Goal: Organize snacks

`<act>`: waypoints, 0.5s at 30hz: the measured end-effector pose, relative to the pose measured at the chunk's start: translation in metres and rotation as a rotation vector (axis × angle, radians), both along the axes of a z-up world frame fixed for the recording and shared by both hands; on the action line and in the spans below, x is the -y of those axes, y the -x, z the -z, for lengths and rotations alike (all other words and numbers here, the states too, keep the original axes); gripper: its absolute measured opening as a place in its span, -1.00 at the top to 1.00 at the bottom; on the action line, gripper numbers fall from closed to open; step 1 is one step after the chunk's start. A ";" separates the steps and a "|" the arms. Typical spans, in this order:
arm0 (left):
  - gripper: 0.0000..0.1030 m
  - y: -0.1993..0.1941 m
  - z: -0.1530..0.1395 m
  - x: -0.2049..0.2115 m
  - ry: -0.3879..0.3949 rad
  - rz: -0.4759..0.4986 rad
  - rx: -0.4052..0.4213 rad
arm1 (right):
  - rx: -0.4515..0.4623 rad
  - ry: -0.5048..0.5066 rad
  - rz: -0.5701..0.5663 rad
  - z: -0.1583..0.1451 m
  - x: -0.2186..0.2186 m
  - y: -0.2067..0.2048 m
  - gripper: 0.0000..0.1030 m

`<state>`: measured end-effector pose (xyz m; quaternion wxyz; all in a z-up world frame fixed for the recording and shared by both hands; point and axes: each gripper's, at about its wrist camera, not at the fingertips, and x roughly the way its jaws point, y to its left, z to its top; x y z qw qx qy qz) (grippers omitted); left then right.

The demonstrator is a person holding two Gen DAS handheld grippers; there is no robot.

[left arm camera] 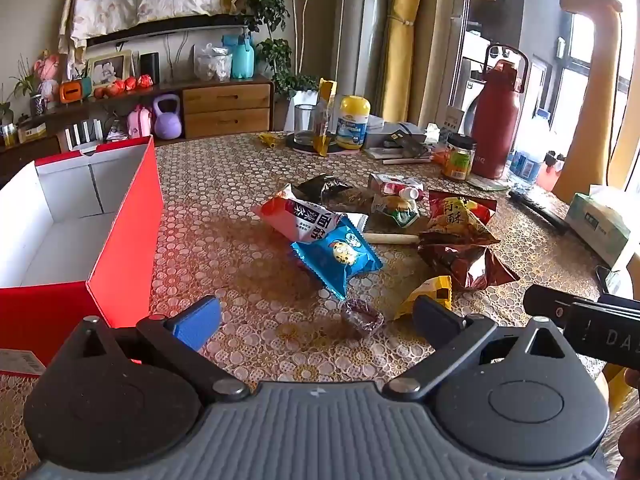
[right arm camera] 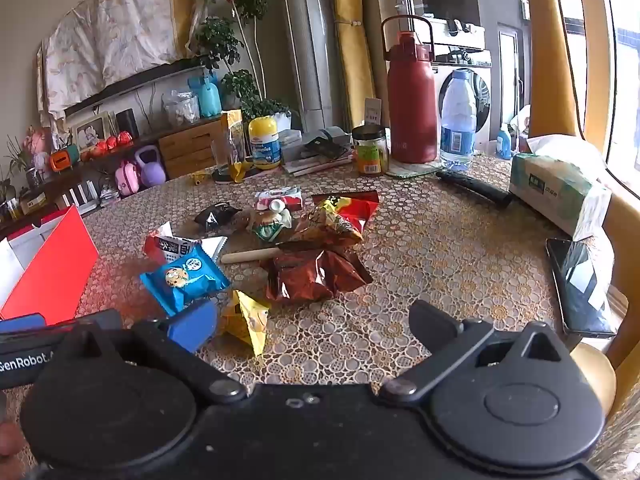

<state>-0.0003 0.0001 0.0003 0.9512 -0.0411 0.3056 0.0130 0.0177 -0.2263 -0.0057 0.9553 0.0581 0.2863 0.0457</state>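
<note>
Left wrist view gives me the snacks as a loose heap in the middle of the table: a glossy blue cookie packet lying partly over a red-and-white crinkled pouch, a crumpled brown foil bag to their right with a red-and-yellow chip bag just behind it, a small yellow wrapper nearest me, and a clear candy wrapper just beside it. A pale wooden stick lies between the packets. The table wears a lacy, flower-patterned cover under a shiny sheet. At left stands a red cardboard box, open, white inside. My left gripper hangs released over the near table, jaws wide, nothing between them. Right wrist view shows my right gripper likewise spread and empty. Far right stands a tall matte red flask.
</note>
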 end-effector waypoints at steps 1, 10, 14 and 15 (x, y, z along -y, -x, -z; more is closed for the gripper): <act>-1.00 0.000 0.000 0.000 -0.001 0.001 0.000 | 0.000 -0.002 0.000 0.000 0.000 0.000 -1.00; -1.00 0.002 0.003 -0.001 -0.004 -0.002 -0.001 | 0.001 -0.004 0.000 0.001 0.000 0.000 -1.00; -1.00 0.001 0.003 0.000 -0.005 -0.002 -0.003 | 0.001 -0.004 0.000 0.001 0.000 -0.001 -1.00; -1.00 0.002 0.003 0.000 -0.005 -0.001 -0.003 | 0.000 -0.003 0.000 0.001 0.000 -0.001 -1.00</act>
